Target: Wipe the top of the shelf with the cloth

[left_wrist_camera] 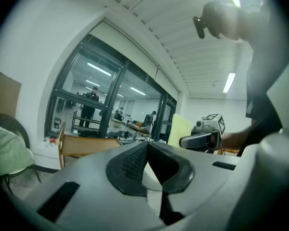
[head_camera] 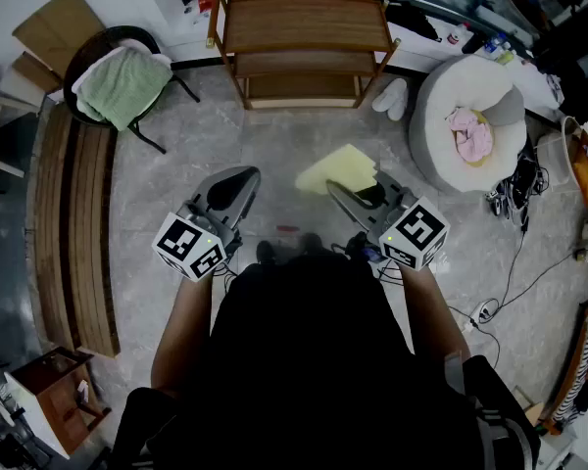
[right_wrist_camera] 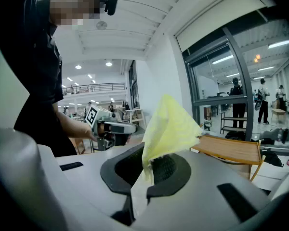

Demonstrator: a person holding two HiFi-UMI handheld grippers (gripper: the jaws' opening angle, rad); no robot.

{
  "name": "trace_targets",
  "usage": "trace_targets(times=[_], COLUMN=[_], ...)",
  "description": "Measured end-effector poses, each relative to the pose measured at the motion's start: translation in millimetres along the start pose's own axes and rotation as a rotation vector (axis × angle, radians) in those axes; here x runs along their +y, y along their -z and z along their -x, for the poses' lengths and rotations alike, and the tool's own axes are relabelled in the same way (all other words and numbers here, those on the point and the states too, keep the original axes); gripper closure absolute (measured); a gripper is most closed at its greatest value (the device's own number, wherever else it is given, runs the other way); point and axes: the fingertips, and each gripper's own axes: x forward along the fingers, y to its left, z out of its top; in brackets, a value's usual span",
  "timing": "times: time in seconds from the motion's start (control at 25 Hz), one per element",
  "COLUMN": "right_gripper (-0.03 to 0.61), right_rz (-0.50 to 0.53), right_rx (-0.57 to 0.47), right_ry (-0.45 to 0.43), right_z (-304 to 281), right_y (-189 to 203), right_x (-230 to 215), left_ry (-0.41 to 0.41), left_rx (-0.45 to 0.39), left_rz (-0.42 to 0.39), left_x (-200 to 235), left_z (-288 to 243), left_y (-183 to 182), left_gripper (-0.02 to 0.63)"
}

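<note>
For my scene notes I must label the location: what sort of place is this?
Probably a lab or open workshop hall staged with home furniture: a glass partition has people standing in a bright space behind it, loose cables lie on the floor, and a wooden shelf stands ahead.

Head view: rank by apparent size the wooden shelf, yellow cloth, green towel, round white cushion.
1. wooden shelf
2. round white cushion
3. green towel
4. yellow cloth, which looks smallest even though it is held nearer the camera.
</note>
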Motion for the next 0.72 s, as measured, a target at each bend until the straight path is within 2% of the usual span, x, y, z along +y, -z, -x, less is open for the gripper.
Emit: trace_targets(times=[0.36,0.56,0.72], right_gripper=[0.548,0.548,0.548], right_rz=[-0.01,-0.052,-0.021], right_rx=[-0.001,-0.037,-0.023], right_ry=[-0.008,0.014,0.021], right_z=[7,6,5], right_y=[5,4,7], right_x=[2,-14,-20], left_ry=[-0.03,-0.039,-0.076], left_rx=[0.06,0.1,0.113], left_rz=[-0.05,-0.071,-0.066], left_x=[-12,-13,-11], left_z=[-5,-15,-22], left_y=[11,18,21], left_gripper=[0.607,0.607,0.607])
